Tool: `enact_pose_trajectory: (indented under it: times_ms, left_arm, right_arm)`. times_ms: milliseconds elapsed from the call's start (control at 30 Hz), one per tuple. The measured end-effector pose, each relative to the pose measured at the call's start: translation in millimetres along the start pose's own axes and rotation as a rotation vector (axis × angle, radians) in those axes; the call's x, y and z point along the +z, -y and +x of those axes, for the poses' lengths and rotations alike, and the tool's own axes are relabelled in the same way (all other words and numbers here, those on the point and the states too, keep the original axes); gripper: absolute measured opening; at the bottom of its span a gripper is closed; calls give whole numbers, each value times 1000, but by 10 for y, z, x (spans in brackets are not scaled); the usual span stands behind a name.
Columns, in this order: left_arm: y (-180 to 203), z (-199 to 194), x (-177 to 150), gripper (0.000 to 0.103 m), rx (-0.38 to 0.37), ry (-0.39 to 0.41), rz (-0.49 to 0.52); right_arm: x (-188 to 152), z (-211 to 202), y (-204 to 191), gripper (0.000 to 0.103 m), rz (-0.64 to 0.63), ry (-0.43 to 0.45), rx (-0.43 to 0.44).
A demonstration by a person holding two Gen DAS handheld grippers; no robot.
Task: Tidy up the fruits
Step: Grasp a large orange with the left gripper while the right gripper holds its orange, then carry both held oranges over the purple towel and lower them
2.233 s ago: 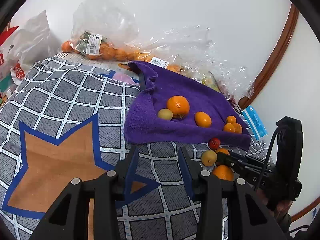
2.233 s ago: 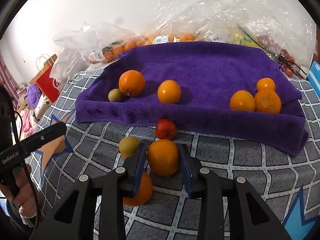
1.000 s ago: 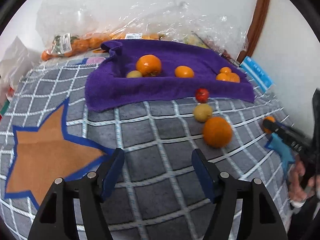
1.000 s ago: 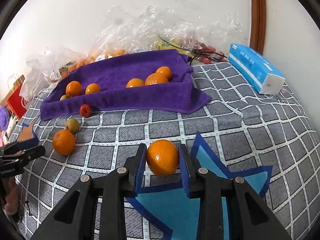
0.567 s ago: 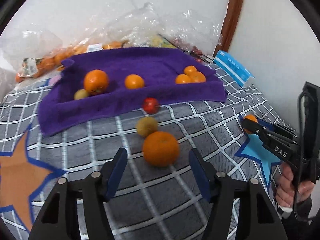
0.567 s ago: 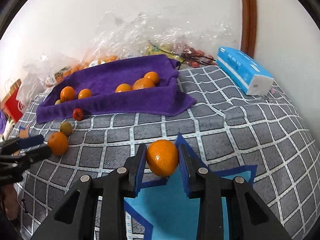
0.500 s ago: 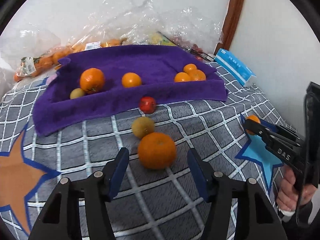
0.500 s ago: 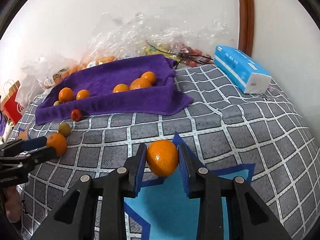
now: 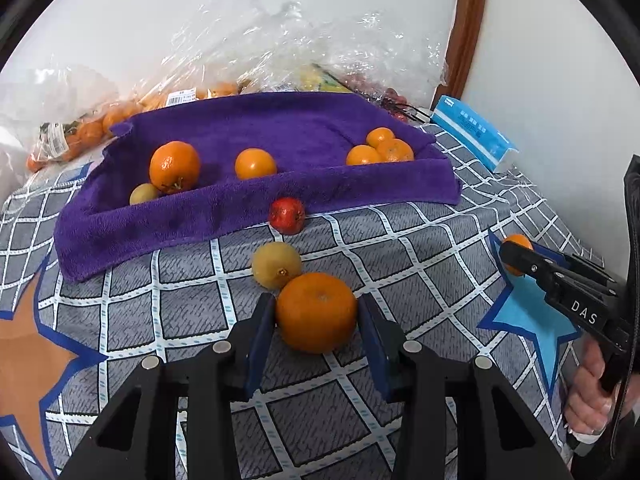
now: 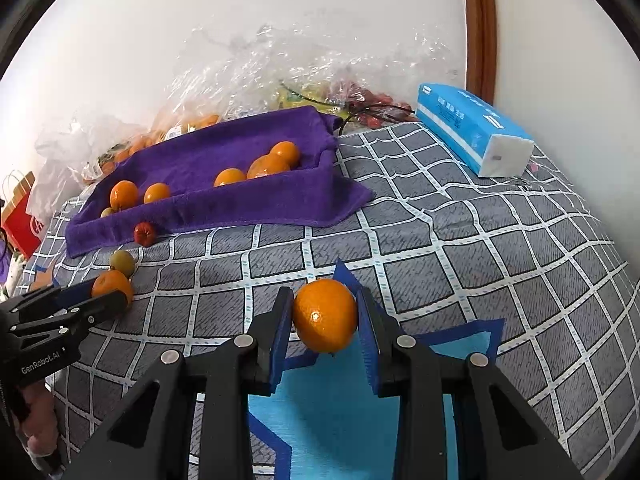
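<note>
A large orange (image 9: 316,312) lies on the grey checked cloth between the fingers of my left gripper (image 9: 317,300). Its jaws are closing, the pads right beside the fruit with a thin gap showing on the right. A yellow-green fruit (image 9: 276,264) touches the orange's far side, and a red fruit (image 9: 286,215) sits beyond it against the purple towel (image 9: 280,128). Several oranges and a small green fruit rest on the towel. My right gripper (image 10: 324,294) is shut on another orange (image 10: 325,320), held above a blue star patch (image 10: 360,420).
Clear plastic bags (image 9: 280,52) of fruit pile against the wall behind the towel. A blue tissue pack (image 10: 472,132) lies at the far right. A red paper bag (image 10: 20,216) stands at the left edge. An orange star patch (image 9: 24,352) marks the cloth's left.
My left gripper has swung right across the cloth to the large orange, and its jaws have narrowed around it. My right gripper keeps its orange over the blue star, barely moving.
</note>
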State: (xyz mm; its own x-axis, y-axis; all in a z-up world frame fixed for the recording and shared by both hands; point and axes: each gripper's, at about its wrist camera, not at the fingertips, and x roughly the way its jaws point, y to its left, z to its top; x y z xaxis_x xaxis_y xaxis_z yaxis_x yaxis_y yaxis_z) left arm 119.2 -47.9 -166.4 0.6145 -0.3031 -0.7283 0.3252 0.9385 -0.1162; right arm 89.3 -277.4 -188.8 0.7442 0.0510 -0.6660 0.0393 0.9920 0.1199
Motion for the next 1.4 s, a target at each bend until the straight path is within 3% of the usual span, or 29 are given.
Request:
enact_pose_trajectory:
  times_ms: [200, 367, 433, 833, 1100, 1200, 1400]
  left_arm:
    - [-23, 9, -4, 40, -16, -5, -17]
    - [-186, -146, -30, 39, -119, 80, -91]
    - [-227, -182, -37, 39, -125, 101, -113]
    - [-191, -301, -40, 39, -97, 172, -96]
    - [-201, -353, -38, 39, -76, 202, -94]
    - [-221, -392, -21, 39, -47, 222, -93]
    - [-342, -553, 61, 39, -12, 255, -140]
  right_arm:
    - [0, 4, -43, 32, -13, 0, 5]
    - [-6, -46, -68, 32, -28, 24, 5]
    - [-9, -74, -92, 32, -39, 38, -3]
    - [-34, -178, -278, 32, -138, 89, -23]
    - [-21, -234, -357, 32, -115, 101, 61]
    - [61, -230, -399, 32, -81, 86, 123]
    - [387, -339, -576, 32, -133, 145, 147]
